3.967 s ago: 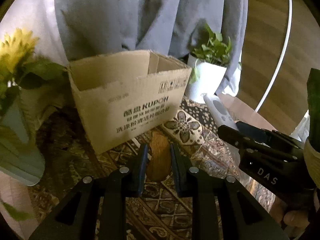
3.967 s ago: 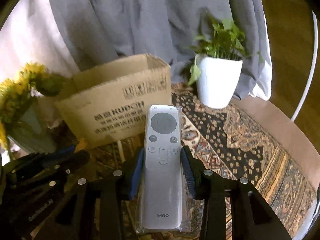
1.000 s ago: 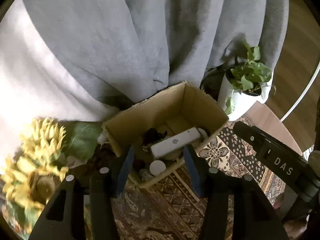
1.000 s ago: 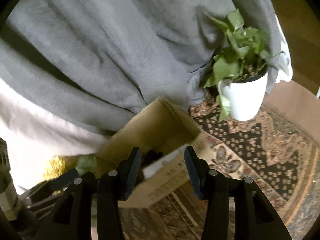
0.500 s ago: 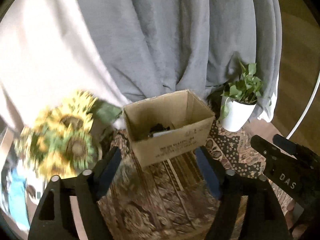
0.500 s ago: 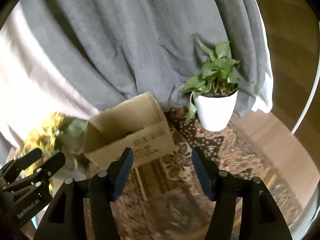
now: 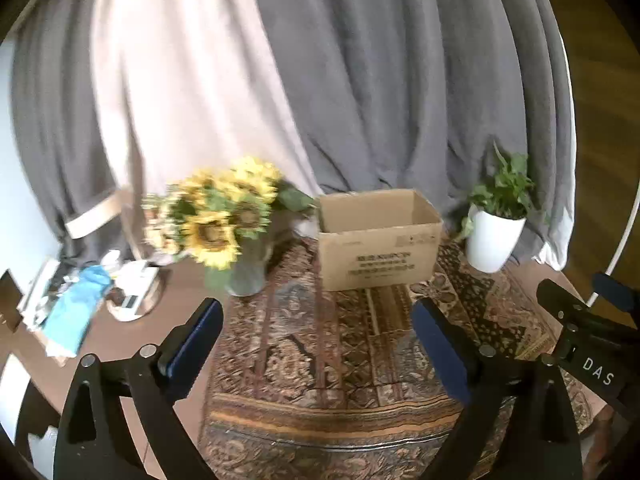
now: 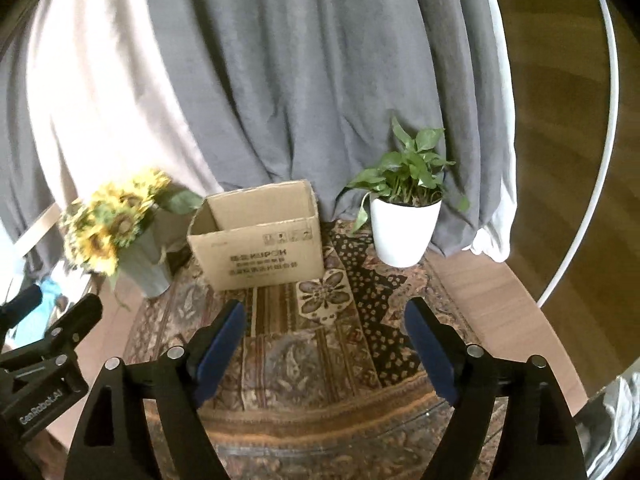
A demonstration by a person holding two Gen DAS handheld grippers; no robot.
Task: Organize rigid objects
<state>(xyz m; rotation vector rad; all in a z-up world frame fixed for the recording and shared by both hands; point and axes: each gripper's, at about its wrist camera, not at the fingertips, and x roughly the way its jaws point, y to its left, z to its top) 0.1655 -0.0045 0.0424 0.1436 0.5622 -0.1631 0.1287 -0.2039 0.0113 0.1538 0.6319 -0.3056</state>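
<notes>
Left wrist view: brown wooden worktop (image 7: 132, 336) under patterned ornate rug (image 7: 320, 360), grey and pale drapes (image 7: 360, 80) behind. Open brown cardboard box (image 7: 378, 252) upright at rug's far edge, between sunflower bouquet in grey vase (image 7: 224, 228) and green plant in white pot (image 7: 494, 236). Left tool (image 7: 316, 332) spread wide, holding nothing, well short of box. Right tool (image 8: 322, 330) likewise agape, unloaded, box beyond its tips.

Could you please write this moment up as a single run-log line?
left gripper: open, empty | right gripper: open, empty | cardboard box: upright on rug | loose items on rug: none visible
</notes>
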